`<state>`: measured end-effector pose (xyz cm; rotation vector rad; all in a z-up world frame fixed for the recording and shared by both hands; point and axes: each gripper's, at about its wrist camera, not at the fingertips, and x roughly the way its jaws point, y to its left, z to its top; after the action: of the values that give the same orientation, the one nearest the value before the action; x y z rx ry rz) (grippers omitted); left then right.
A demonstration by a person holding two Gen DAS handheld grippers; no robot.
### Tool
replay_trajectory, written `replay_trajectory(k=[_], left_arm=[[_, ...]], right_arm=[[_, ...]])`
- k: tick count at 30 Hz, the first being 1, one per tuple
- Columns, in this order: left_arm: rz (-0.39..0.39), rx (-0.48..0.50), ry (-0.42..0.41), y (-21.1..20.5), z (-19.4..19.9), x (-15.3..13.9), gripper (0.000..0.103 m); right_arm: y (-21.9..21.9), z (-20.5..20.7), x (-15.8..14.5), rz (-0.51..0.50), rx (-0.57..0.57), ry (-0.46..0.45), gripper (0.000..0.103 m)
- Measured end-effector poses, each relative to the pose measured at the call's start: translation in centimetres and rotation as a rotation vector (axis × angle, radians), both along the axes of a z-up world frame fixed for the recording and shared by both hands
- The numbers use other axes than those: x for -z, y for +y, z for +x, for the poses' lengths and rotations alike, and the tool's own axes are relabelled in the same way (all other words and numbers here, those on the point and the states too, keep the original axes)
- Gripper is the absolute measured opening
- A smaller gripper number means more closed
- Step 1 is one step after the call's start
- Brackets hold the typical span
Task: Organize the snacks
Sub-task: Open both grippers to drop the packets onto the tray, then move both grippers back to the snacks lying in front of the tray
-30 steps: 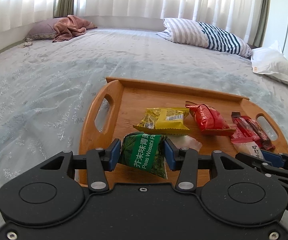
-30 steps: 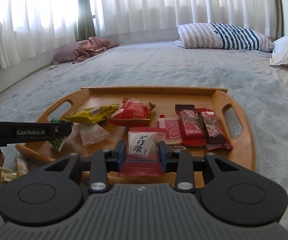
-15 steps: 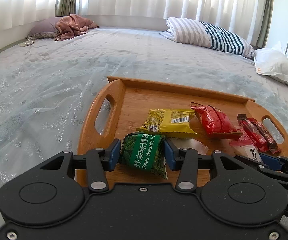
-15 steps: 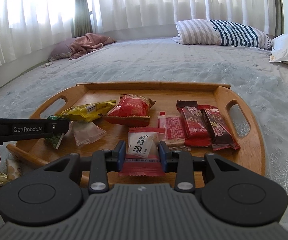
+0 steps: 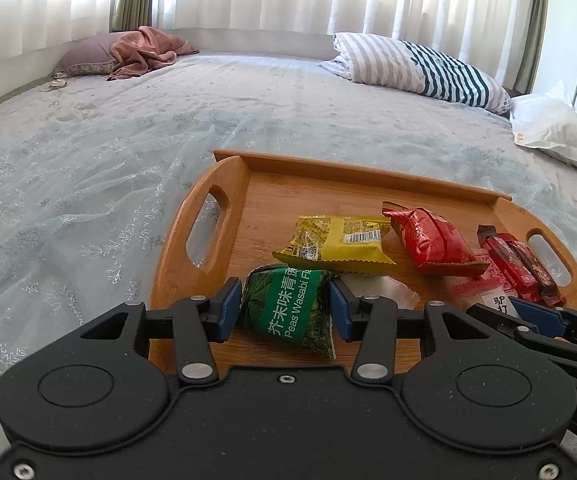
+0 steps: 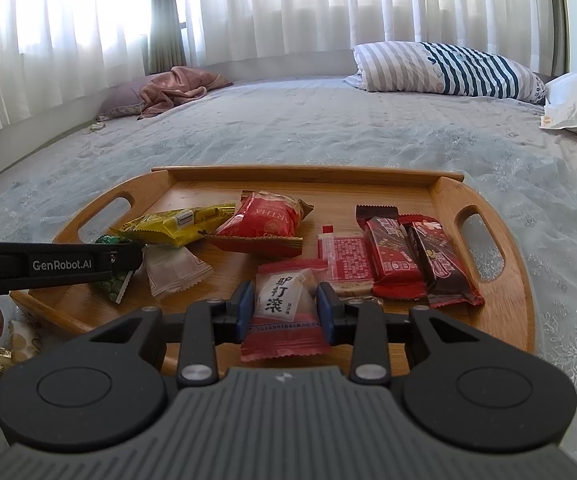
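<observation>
Bed (image 5: 168,128), pale blue snowflake-patterned cover, carries everything listed.

Tray (image 6: 500,320), oval bamboo with cut-out handles, lies on the bed in front of me; both packets I hold hang over its near edge.

Yellow foil packet (image 5: 340,244) and red foil pillow pack (image 6: 266,220): lying mid-tray, side by side.

Dark red wrapped bars (image 6: 416,256): two, side by side, right end of tray.

Green wasabi-pea packet (image 5: 288,308): clamped in my left hand-held gripper (image 5: 284,308), over the tray's left end.

Red-and-white sweet packet (image 6: 284,308): clamped in my right hand-held gripper (image 6: 284,308).

Handling note, my judgement: lower each onto bare wood beside its like, loosening the pads only once it rests flat, so nothing slides onto its neighbours.
</observation>
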<state>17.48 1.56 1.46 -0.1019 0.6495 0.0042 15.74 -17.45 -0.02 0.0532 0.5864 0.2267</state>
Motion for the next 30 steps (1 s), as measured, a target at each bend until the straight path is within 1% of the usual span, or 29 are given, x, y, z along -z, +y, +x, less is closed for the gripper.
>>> replay_trajectory(k=[2,4,8,11,13,17,19,22,26,30], left_arm=[[0.003,-0.001,0.001,0.0,0.1,0.1,0.046],[0.004,-0.004,0.001,-0.1,0.1,0.1,0.049],[0.014,-0.003,-0.007,-0.1,-0.3,-0.1,0.051],[0.018,0.008,-0.011,0.0,-0.6,-0.3,0.057],[0.022,0.013,-0.015,0.0,-1.0,-0.5,0.065],[0.021,0.027,-0.029,0.0,-2.2,-1.0,0.073],[0.012,0.034,-0.036,0.1,-2.9,-1.2,0.076],[-0.006,0.053,-0.04,0.2,-4.1,-1.6,0.08],[-0.002,0.073,-0.054,0.3,-5.9,-2.0,0.083],[-0.017,0.083,-0.069,0.7,-7.5,-2.1,0.086]], right_arm=[[0.0,0.0,0.0,0.0,0.0,0.0,0.04],[0.0,0.0,0.0,0.0,0.0,0.0,0.044],[0.0,-0.4,-0.2,-0.005,-0.001,-0.015,0.045],[-0.1,-0.9,-0.4,-0.016,-0.002,-0.027,0.051],[-0.3,-1.2,-0.7,-0.015,-0.005,-0.033,0.058],[-0.7,-2.0,-1.0,-0.009,-0.008,-0.04,0.06],[-0.9,-2.5,-1.2,-0.01,-0.008,-0.045,0.061],[-1.2,-3.3,-1.3,-0.005,-0.01,-0.051,0.065],[-1.7,-4.4,-1.3,-0.01,-0.009,-0.059,0.069],[-2.1,-5.7,-1.1,-0.021,-0.001,-0.067,0.074]])
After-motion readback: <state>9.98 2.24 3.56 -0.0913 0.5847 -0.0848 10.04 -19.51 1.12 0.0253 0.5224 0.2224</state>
